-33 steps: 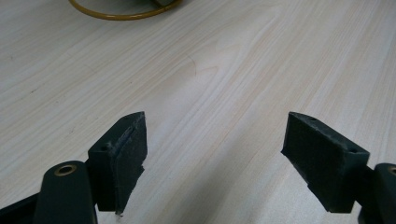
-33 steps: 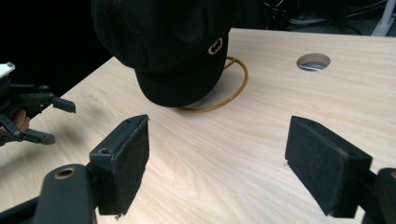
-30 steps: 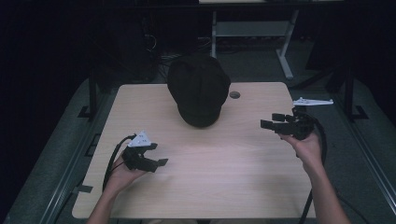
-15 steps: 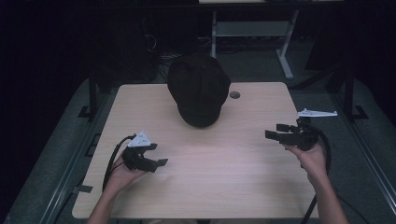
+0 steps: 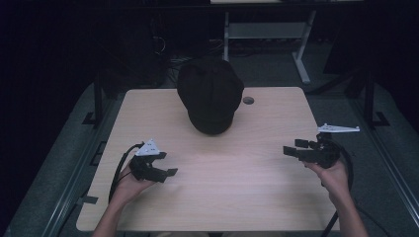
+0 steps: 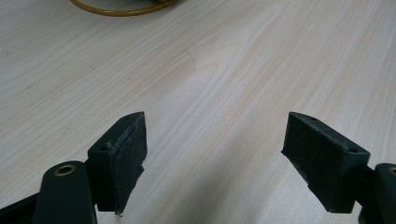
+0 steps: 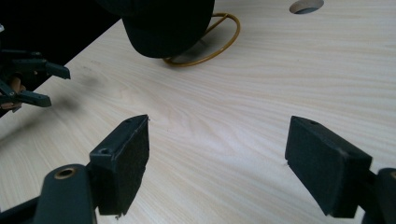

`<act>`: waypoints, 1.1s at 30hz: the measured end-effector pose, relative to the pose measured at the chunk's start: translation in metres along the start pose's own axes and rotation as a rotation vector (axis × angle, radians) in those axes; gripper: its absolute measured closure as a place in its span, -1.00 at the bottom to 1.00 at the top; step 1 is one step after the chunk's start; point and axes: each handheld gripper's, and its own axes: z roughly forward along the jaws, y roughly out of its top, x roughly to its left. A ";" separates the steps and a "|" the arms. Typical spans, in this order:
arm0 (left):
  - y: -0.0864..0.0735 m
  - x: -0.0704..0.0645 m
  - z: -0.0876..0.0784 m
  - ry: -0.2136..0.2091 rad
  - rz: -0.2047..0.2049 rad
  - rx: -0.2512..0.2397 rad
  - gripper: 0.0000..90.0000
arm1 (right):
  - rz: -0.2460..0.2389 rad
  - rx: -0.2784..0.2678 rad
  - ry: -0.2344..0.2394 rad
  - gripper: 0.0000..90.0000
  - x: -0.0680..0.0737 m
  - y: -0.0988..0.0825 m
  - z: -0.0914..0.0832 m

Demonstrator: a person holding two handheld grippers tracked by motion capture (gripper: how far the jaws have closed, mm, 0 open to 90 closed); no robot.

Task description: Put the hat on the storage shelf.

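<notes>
The black cap (image 5: pixel 210 96) sits at the far middle of the light wooden desk (image 5: pixel 237 197), resting over a thin yellow ring (image 7: pixel 205 55) that shows beneath its brim in the right gripper view. A round hole (image 5: pixel 248 100) in the desk lies just beside the cap. The left gripper (image 5: pixel 165 165) hovers low over the near left part of the desk, its fingers (image 6: pixel 123 154) spread wide and empty. The right gripper (image 5: pixel 294 148) is held near the desk's right edge, pointing inward, its fingers (image 7: pixel 126 158) likewise apart and holding nothing. Both are well apart from the cap.
</notes>
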 end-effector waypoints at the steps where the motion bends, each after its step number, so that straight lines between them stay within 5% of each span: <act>1: 0.000 0.000 0.000 0.001 0.003 0.002 -0.53 | 0.001 0.000 -0.002 -0.53 0.000 -0.002 0.000; 18: -0.002 0.002 0.000 0.001 -0.003 0.011 -0.53 | 0.028 0.025 0.013 -0.53 0.000 -0.028 0.000; 33: -0.004 0.003 -0.001 -0.012 -0.030 -0.010 -0.53 | 0.013 0.010 0.049 -0.53 0.018 -0.054 -0.001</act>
